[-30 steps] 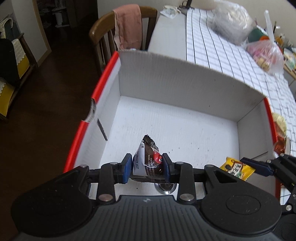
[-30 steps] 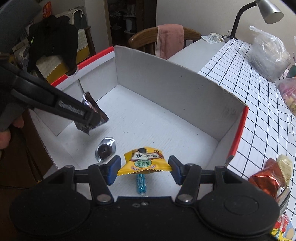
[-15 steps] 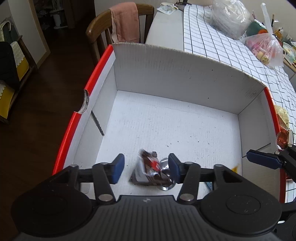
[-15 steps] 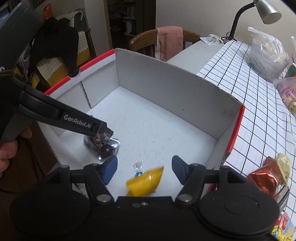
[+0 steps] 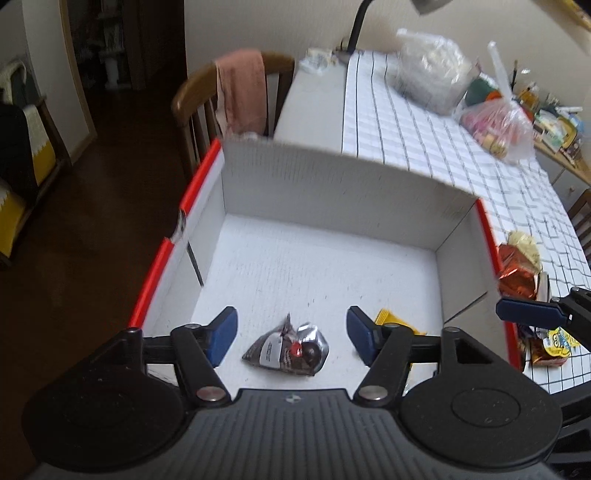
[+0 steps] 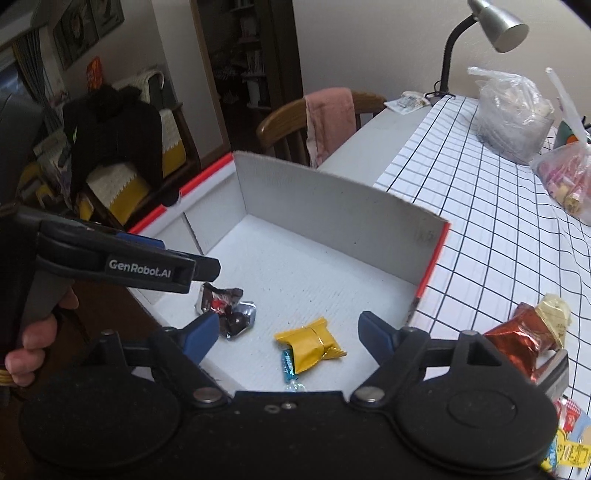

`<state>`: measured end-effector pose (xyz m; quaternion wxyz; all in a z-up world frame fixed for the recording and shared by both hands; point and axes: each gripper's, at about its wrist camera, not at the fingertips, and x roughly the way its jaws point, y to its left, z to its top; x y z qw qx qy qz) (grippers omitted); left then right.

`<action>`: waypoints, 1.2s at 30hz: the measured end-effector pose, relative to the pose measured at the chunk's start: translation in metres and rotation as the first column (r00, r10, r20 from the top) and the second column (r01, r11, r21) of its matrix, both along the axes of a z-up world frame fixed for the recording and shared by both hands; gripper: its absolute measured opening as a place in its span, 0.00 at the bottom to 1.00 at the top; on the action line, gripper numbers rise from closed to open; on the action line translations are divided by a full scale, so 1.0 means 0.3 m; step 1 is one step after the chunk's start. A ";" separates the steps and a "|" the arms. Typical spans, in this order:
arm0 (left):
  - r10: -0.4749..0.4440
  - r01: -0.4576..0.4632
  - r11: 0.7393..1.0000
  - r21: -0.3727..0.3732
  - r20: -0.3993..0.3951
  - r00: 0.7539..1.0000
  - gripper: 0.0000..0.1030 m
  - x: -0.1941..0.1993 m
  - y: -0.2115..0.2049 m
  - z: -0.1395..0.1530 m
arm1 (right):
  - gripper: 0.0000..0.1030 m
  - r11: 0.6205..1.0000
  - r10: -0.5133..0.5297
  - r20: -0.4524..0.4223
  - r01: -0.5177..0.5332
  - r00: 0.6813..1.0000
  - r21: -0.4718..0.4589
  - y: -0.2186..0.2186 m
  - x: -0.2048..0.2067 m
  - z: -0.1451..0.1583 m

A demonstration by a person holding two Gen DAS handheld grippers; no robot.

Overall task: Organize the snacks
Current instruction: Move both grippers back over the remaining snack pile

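The left gripper (image 5: pixel 291 334) is hovering with its blue pads spread wide and holding nothing, above a dark brown foil snack packet (image 5: pixel 286 350) lying on the floor of the white cardboard box with red edges (image 5: pixel 332 184). The right gripper (image 6: pixel 286 332) is likewise gaping empty over a yellow wrapped snack (image 6: pixel 312 343) beside a small blue candy (image 6: pixel 289 365). Beyond, a grid-patterned tablecloth (image 6: pixel 498 229) is carrying clear plastic bags (image 6: pixel 511 110).

Matt white corrugated cardboard box (image 6: pixel 332 221), glossy foil chocolate wrapper (image 5: pixel 286 349), shiny yellow plastic snack packet (image 6: pixel 310 343), crinkled clear plastic bag (image 6: pixel 513 110), brushed-metal lamp (image 6: pixel 506 26), varnished wooden chair (image 6: pixel 280 122).
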<state>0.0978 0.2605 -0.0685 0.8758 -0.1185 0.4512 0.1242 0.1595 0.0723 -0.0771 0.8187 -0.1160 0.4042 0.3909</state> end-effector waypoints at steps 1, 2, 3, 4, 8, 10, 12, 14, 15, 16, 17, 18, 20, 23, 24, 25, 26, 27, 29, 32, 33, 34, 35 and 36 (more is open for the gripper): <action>-0.002 0.002 1.000 0.019 0.021 1.000 0.69 -0.011 -0.013 0.014 | 0.84 1.000 -0.002 0.003 0.002 1.000 0.011 -0.012 -0.006 0.010; -0.007 0.006 1.000 0.030 0.039 0.999 0.70 -0.021 -0.023 0.027 | 0.85 1.000 -0.005 0.007 0.005 1.000 0.020 -0.025 -0.010 0.019; -0.013 0.011 0.999 0.035 0.054 0.998 0.70 -0.028 -0.033 0.039 | 0.87 1.000 -0.011 0.012 0.011 1.000 0.030 -0.038 -0.015 0.028; -0.018 0.016 0.999 0.036 0.067 0.998 0.70 -0.035 -0.043 0.050 | 0.88 0.999 -0.014 0.013 0.014 1.000 0.039 -0.052 -0.017 0.037; -0.032 0.028 0.999 0.038 0.112 0.993 0.73 -0.061 -0.081 0.093 | 0.91 0.997 -0.034 0.020 0.033 0.999 0.074 -0.122 -0.030 0.072; -0.043 0.038 0.999 0.039 0.134 0.990 0.76 -0.073 -0.106 0.112 | 0.93 0.994 -0.049 0.022 0.047 0.999 0.094 -0.166 -0.035 0.087; -0.054 0.047 0.998 0.044 0.151 0.987 0.76 -0.083 -0.134 0.126 | 0.93 0.992 -0.066 0.025 0.063 0.998 0.110 -0.211 -0.039 0.105; -0.064 0.056 0.997 0.046 0.174 0.983 0.76 -0.091 -0.166 0.143 | 0.93 0.989 -0.086 0.032 0.082 0.996 0.126 -0.258 -0.043 0.121; -0.071 0.064 0.997 0.044 0.184 0.980 0.76 -0.095 -0.183 0.151 | 0.94 0.987 -0.095 0.036 0.090 0.995 0.134 -0.281 -0.048 0.128; -0.079 0.072 0.996 0.043 0.193 0.978 0.77 -0.101 -0.201 0.159 | 0.96 0.985 -0.103 0.041 0.097 0.994 0.141 -0.305 -0.052 0.134; -0.088 0.080 0.996 0.045 0.201 0.976 0.77 -0.103 -0.220 0.166 | 0.96 0.984 -0.109 0.048 0.101 0.993 0.147 -0.327 -0.055 0.140; -0.096 0.088 0.995 0.048 0.207 0.974 0.78 -0.107 -0.239 0.172 | 0.97 0.983 -0.116 0.053 0.107 0.992 0.152 -0.352 -0.060 0.145; -0.113 0.104 0.993 0.052 0.221 0.969 0.80 -0.108 -0.281 0.183 | 0.98 0.981 -0.126 0.058 0.116 0.990 0.158 -0.399 -0.069 0.154; -0.144 0.136 0.989 0.051 0.232 0.962 0.81 -0.106 -0.347 0.191 | 1.00 0.978 -0.143 0.063 0.131 0.988 0.164 -0.479 -0.072 0.161; -0.154 0.146 0.988 0.049 0.233 0.960 0.81 -0.105 -0.372 0.190 | 1.00 0.977 -0.148 0.067 0.136 0.987 0.163 -0.504 -0.073 0.161; -0.164 0.158 0.986 0.046 0.231 0.959 0.81 -0.102 -0.394 0.188 | 1.00 0.977 -0.157 0.072 0.144 0.985 0.158 -0.529 -0.072 0.160; -0.175 0.170 0.984 0.043 0.227 0.958 0.81 -0.096 -0.418 0.185 | 1.00 0.977 -0.166 0.078 0.153 0.983 0.151 -0.552 -0.069 0.156; -0.186 0.182 0.983 0.040 0.223 0.957 0.81 -0.090 -0.440 0.181 | 1.00 0.976 -0.174 0.082 0.161 0.981 0.146 -0.576 -0.067 0.152; -0.206 0.204 0.978 0.032 0.215 0.955 0.81 -0.079 -0.485 0.170 | 1.00 0.974 -0.187 0.077 0.175 0.979 0.140 -0.624 -0.055 0.140; -0.226 0.227 0.974 0.021 0.204 0.953 0.81 -0.061 -0.547 0.154 | 1.00 0.974 -0.196 0.069 0.186 0.978 0.132 -0.693 -0.044 0.123; -0.232 0.233 0.972 0.016 0.199 0.952 0.81 -0.056 -0.566 0.146 | 1.00 0.975 -0.194 0.072 0.184 0.978 0.122 -0.713 -0.043 0.114; -0.239 0.242 0.970 0.012 0.192 0.952 0.82 -0.050 -0.585 0.138 | 1.00 0.978 -0.189 0.079 0.180 0.979 0.108 -0.730 -0.039 0.104; -0.250 0.253 0.967 0.009 0.182 0.951 0.82 -0.041 -0.606 0.128 | 1.00 0.981 -0.181 0.087 0.173 0.980 0.092 -0.745 -0.036 0.094; -0.265 0.268 0.964 0.006 0.168 0.950 0.82 -0.033 -0.627 0.116 | 1.00 0.983 -0.172 0.093 0.165 0.981 0.077 -0.761 -0.034 0.086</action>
